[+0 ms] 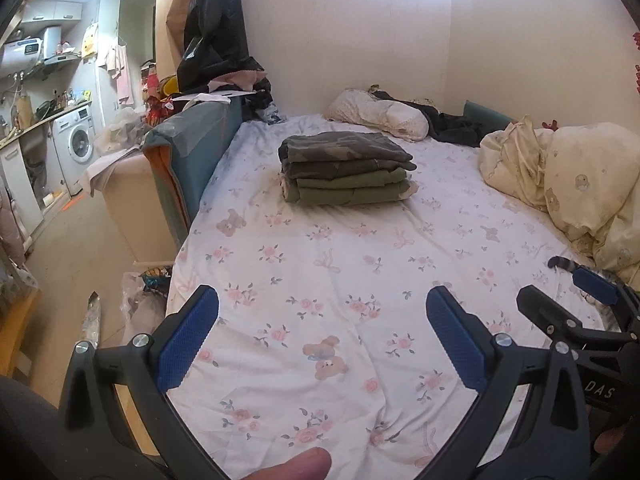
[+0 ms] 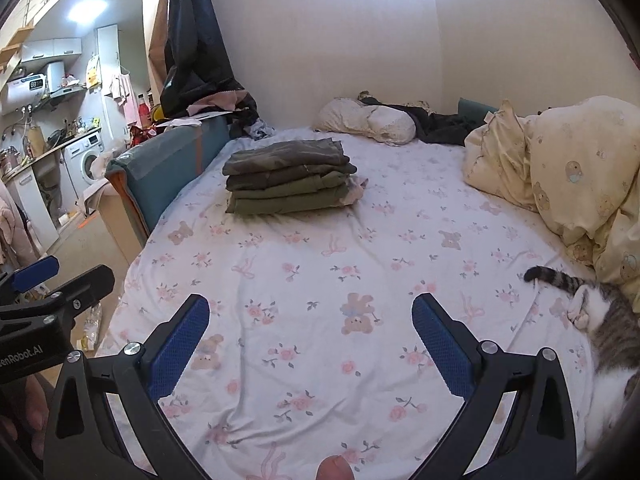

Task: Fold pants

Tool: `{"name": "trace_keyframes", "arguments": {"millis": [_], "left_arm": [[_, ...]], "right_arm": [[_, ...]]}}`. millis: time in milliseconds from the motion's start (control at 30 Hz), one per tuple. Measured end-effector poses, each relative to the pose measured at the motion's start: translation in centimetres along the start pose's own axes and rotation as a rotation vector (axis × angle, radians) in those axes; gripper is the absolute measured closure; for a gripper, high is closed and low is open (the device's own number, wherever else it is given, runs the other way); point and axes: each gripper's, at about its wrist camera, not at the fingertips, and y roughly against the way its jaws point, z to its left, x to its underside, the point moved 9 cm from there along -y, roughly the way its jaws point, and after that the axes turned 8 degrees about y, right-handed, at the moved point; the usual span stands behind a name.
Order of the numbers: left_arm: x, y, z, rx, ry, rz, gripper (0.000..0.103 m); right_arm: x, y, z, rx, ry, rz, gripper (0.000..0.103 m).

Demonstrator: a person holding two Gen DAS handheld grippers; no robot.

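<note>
A stack of folded pants (image 1: 346, 170), camouflage on top and olive green below, lies on the floral bed sheet (image 1: 320, 264) toward the far left of the bed; it also shows in the right wrist view (image 2: 290, 178). My left gripper (image 1: 322, 312) is open and empty, held above the near part of the sheet. My right gripper (image 2: 310, 318) is open and empty too, beside the left one. The right gripper shows in the left wrist view (image 1: 568, 296), and the left gripper shows in the right wrist view (image 2: 60, 276).
A tabby cat (image 2: 600, 312) lies at the bed's right edge, its tail (image 1: 562, 263) near my right gripper. A cream duvet (image 2: 560, 172) is heaped at the right, a pillow (image 2: 368, 120) and dark clothes at the head. A teal headboard panel (image 1: 192, 152) borders the left side.
</note>
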Motion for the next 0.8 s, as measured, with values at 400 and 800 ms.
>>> {"name": "trace_keyframes", "arguments": {"millis": [400, 800], "left_arm": [[0.09, -0.05, 0.28, 0.005, 0.001, -0.005, 0.001], [0.12, -0.06, 0.14, 0.006, 0.004, -0.003, 0.001]], "right_arm": [[0.29, -0.10, -0.42, 0.000, -0.021, 0.006, 0.000], [0.38, 0.08, -0.54, 0.007, -0.017, 0.006, 0.000]]}}
